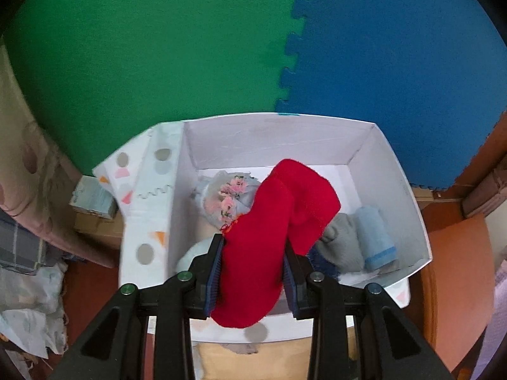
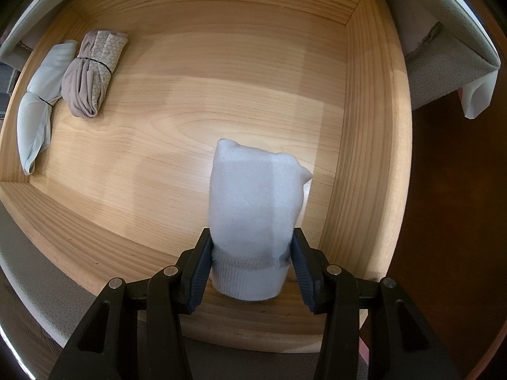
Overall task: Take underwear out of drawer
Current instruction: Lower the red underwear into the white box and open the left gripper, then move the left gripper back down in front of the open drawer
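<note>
Red rolled garment [image 1: 272, 221] sits clamped in the left gripper [image 1: 255, 259] above the white box [image 1: 408, 196]. Over the wooden drawer [image 2: 364, 126], the right gripper [image 2: 252, 259] pinches a white roll [image 2: 253, 209]; two banded rolls [image 2: 88, 76] lie at its far left corner.

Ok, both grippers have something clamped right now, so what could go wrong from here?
1. The left gripper pinches only the lower part of the red roll; its loose upper folds could unroll or snag the floral bundle when released over the white box.
2. The right gripper holds the white roll near its cuffed end, so it might slip out while being lifted from the drawer.
3. Two banded rolls lie against the drawer's left wall, awkward to reach.
</note>
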The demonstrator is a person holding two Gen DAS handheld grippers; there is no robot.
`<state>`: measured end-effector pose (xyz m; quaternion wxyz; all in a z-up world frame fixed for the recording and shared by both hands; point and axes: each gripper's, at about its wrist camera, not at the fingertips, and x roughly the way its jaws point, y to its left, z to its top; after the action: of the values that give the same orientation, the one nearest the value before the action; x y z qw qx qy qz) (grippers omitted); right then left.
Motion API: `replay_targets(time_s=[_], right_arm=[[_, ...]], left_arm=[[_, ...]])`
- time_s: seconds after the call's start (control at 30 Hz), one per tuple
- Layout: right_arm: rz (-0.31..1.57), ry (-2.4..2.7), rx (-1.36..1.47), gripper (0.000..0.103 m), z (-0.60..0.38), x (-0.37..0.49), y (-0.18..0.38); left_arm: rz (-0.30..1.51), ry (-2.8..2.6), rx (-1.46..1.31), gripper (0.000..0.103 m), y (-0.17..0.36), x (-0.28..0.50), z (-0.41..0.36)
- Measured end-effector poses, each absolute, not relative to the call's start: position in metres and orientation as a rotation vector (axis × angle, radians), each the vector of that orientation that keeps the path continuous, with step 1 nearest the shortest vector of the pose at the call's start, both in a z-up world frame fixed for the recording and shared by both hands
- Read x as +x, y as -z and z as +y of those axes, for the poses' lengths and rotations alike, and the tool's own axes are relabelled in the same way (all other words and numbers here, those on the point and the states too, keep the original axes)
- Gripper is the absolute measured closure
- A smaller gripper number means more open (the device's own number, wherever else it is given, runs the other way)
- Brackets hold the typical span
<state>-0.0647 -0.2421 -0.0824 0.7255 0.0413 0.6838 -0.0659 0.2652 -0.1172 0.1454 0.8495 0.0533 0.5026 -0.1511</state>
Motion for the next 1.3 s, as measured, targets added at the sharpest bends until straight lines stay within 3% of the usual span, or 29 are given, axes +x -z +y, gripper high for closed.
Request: replay_targets(time_s=[0.53, 0.8, 1.03, 1.3], right_arm=[[1.513, 0.152, 0.081, 0.059, -0.226, -0.06, 0.079], [1.516, 0.154, 0.081, 0.059, -0.227, -0.058, 0.077], [1.519, 0.158, 0.081, 0.059, -0.227, -0.057, 0.077], [1.524, 0.164, 0.083, 0.059, -0.224, -0.053, 0.076]], left_arm=[[1.057, 0.394, 0.133, 0.057, -0.161, 0.244, -0.127], [1.043, 0.37, 0.245, 0.056, -0.164, 0.217, -0.11], [1.077, 0.33, 0.335, 0.055, -0.143, 0.188, -0.065], [1.195, 0.248, 0.246, 0.055, -0.076, 0.154, -0.005]])
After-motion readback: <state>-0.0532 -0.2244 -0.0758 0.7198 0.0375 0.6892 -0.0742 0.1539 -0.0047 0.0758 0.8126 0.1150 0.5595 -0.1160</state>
